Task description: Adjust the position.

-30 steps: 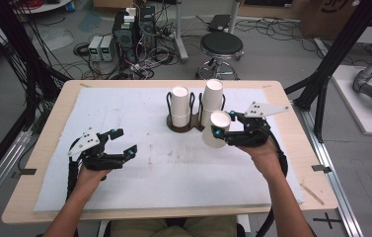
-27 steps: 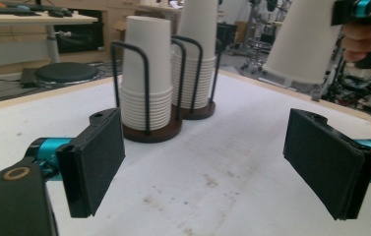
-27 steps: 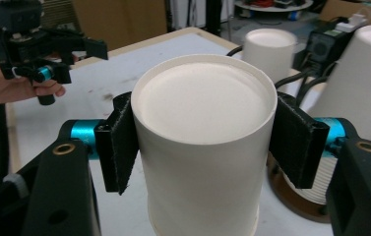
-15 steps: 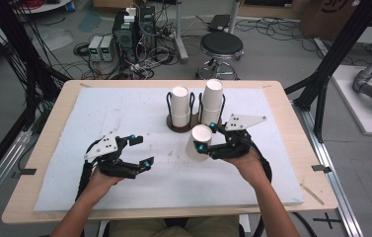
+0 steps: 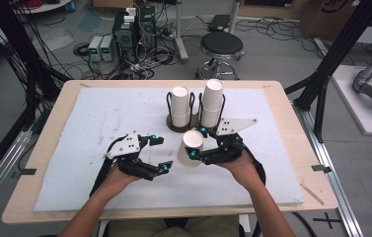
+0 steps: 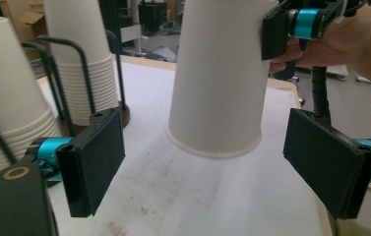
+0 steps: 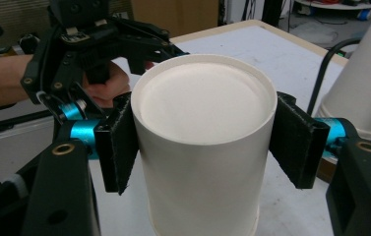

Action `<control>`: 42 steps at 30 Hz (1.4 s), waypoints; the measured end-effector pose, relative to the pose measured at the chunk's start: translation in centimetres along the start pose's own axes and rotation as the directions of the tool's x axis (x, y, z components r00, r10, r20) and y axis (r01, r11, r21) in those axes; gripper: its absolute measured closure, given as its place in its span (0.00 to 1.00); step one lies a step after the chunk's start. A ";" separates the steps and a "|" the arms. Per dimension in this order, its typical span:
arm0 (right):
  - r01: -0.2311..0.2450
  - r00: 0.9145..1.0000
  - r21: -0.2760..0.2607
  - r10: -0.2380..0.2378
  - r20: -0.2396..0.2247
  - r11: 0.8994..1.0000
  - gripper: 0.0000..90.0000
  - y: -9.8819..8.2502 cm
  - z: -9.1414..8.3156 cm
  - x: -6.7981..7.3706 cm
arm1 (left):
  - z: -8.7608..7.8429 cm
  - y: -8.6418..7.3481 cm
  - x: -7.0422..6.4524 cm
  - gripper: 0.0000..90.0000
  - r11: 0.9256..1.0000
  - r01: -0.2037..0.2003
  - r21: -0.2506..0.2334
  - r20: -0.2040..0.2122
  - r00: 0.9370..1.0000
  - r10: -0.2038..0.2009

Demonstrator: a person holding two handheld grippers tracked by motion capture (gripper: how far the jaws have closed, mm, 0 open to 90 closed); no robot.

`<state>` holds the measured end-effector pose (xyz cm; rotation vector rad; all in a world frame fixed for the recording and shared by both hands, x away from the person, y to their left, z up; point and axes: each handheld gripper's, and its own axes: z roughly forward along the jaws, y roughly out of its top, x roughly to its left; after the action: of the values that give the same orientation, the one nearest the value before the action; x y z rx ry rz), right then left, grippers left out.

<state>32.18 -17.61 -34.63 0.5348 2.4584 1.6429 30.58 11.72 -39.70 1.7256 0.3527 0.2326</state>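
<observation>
Above mat centre, right gripper (image 5: 196,143) clamps inverted paper cup (image 5: 192,147); left gripper (image 5: 160,154) wide, near. Risk: squeeze crushes thin wall, cup slips.

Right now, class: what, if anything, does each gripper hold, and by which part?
The right gripper clamps an upside-down white paper cup by its sides, near the base. The left gripper is open, holding nothing.
</observation>
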 end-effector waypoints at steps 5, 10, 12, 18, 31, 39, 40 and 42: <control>0.012 1.000 -0.002 -0.012 -0.020 1.000 0.38 0.2 0.5 0.5 | 1.1 -0.1 -0.2 0.18 1.000 -0.012 0.019 0.029 1.000 0.012; 0.012 0.999 0.003 -0.012 -0.033 1.000 0.38 0.2 0.8 0.7 | 1.4 -0.2 -0.2 0.18 1.000 -0.015 0.020 0.030 0.999 0.014; 0.011 0.999 0.002 -0.011 -0.036 1.000 0.38 0.2 0.8 0.8 | 1.7 -0.2 -0.4 0.18 0.999 -0.018 0.027 0.039 0.999 0.017; 0.016 0.999 0.003 -0.016 -0.050 1.000 0.38 0.3 1.0 1.0 | 2.3 -0.3 -0.6 0.18 0.999 -0.023 0.029 0.048 0.999 0.022; 0.013 0.996 -0.005 -0.014 -0.084 1.000 0.38 0.4 1.4 1.5 | 3.0 -0.6 -1.1 0.18 0.999 -0.020 0.029 0.059 0.998 0.019; 0.005 0.996 -0.015 -0.006 -0.088 1.000 0.38 0.4 1.5 1.5 | 3.1 -0.8 -1.2 0.24 0.999 -0.024 0.025 0.069 0.997 0.023; 0.002 0.996 -0.015 -0.003 -0.085 1.000 0.38 0.4 1.5 1.4 | 3.1 -0.8 -1.2 0.25 0.999 -0.023 0.024 0.072 0.997 0.021; -0.002 0.996 -0.016 0.001 -0.091 1.000 0.38 0.3 1.5 1.4 | 3.1 -0.9 -1.1 0.26 0.999 -0.024 0.031 0.073 0.997 0.021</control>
<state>31.44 -15.69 -34.84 0.4700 2.5063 1.7225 30.54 8.63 -41.06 1.7657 0.2854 0.1811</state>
